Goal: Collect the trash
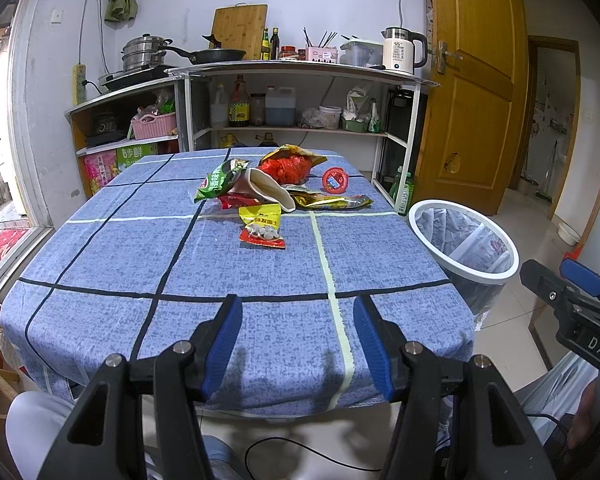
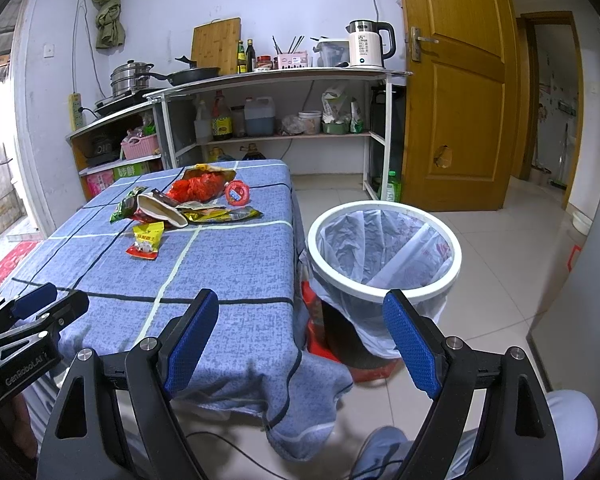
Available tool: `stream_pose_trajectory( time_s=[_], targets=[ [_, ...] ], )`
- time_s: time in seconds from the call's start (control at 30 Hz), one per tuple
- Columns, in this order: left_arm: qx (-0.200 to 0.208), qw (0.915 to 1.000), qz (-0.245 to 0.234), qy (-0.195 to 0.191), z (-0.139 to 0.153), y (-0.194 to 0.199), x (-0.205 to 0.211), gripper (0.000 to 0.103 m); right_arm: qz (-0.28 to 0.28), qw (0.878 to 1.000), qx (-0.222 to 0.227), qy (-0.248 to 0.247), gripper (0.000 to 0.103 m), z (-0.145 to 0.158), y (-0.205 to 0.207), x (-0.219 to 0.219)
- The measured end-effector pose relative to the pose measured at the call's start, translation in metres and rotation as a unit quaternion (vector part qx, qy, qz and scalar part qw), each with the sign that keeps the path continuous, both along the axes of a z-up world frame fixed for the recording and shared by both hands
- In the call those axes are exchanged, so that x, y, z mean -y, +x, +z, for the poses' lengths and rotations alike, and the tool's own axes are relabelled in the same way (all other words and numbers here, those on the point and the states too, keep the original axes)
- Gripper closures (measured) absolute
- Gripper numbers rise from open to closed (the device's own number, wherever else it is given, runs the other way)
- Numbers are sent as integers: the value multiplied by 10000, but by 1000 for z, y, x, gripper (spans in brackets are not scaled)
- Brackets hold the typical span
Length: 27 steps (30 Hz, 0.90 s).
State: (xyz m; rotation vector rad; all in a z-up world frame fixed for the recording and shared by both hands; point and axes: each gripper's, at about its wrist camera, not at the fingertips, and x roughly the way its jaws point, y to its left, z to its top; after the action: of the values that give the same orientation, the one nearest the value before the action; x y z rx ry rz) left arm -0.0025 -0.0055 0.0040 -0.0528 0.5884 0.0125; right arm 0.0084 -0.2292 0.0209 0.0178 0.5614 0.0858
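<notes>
On the far half of the blue checked tablecloth (image 1: 228,264) lies the trash: a yellow and red snack packet (image 1: 262,228) nearest, then a green chip bag (image 1: 216,184), a white paper cone (image 1: 270,194), a crumpled red bag (image 1: 290,168), a golden wrapper (image 1: 332,201) and a round red lid (image 1: 336,180), all heaped close together. The left gripper (image 1: 298,344) and the right gripper (image 2: 300,344) both stand wide open and empty, at the near edge, well apart from the heap. I judge that thin, flat wrappers may slip from the pads, or the cloth may be pinched and dragged with them; the light, lined waste bin (image 2: 384,248) beside the table could tip if bumped. Readable writing is little: "DAS" on the right gripper, "GenRoboLAI" or similar on the left one, "55" on the kettle (image 1: 404,50); the packet print is Chinese, too small to read surely.
</notes>
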Motion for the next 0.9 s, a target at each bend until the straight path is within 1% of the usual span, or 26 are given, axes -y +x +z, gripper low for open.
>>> stream_pose_trajectory(
  time_s=[0.63, 0.77, 0.9],
  targets=[
    [-59, 10000, -27, -29, -5, -1, 1, 43, -1, 10000, -55, -18, 18, -5, 2, 0],
    [-92, 9999, -66, -9, -8, 4, 0, 43, 69, 9999, -90, -53, 18, -8, 8, -4],
    [-132, 9999, -98, 16, -12, 17, -4, 43, 226, 9996, -77, -120, 18, -8, 22, -8]
  ],
)
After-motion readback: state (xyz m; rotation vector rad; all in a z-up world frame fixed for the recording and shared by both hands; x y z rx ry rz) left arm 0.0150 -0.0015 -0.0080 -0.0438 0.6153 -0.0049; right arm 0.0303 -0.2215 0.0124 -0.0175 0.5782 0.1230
